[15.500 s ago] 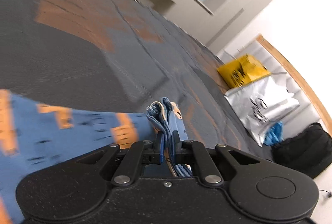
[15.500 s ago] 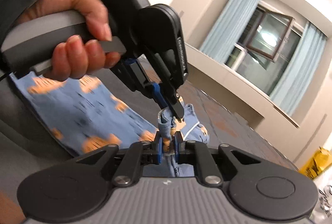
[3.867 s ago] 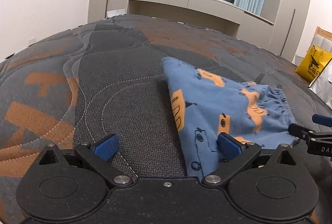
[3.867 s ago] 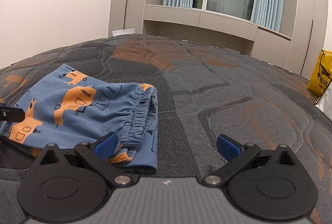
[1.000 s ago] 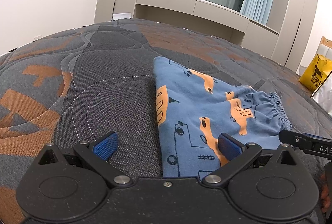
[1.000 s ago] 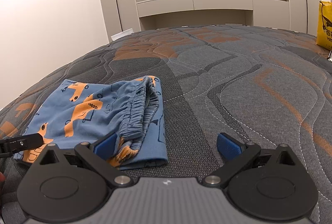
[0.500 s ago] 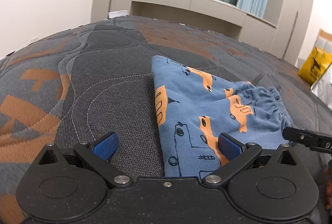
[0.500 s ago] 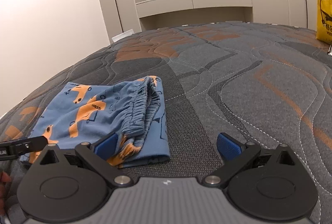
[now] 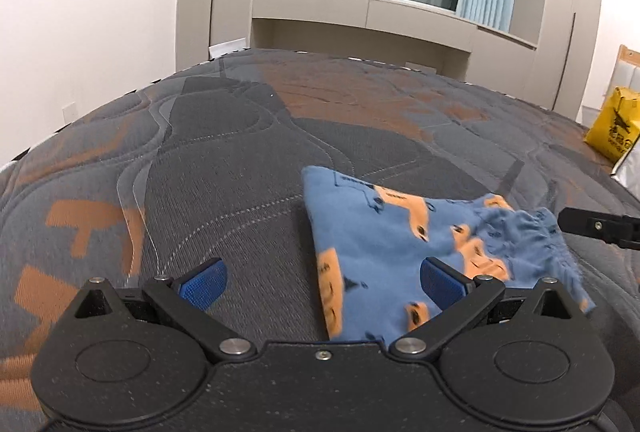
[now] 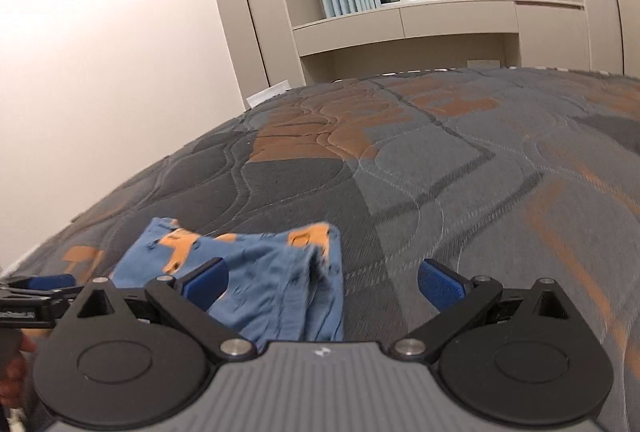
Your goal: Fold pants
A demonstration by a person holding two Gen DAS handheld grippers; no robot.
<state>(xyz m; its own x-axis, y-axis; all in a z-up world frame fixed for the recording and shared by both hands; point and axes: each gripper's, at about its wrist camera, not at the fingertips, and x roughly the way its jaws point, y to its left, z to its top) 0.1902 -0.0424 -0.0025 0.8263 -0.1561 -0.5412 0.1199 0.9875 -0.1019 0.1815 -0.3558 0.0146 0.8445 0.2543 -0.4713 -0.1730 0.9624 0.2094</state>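
Above folded pants (image 9: 384, 252), both grippers lifted (empty).

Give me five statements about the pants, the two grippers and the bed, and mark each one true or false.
1. The pants lie folded on the quilted bed. True.
2. The left gripper is shut on the fabric. False: its blue fingers stand wide apart and hold nothing.
3. The right gripper is open. True.
4. The pants are plain grey. False: they are blue with orange printed shapes.
5. A yellow bag shows past the bed's far right side in the left wrist view. True.
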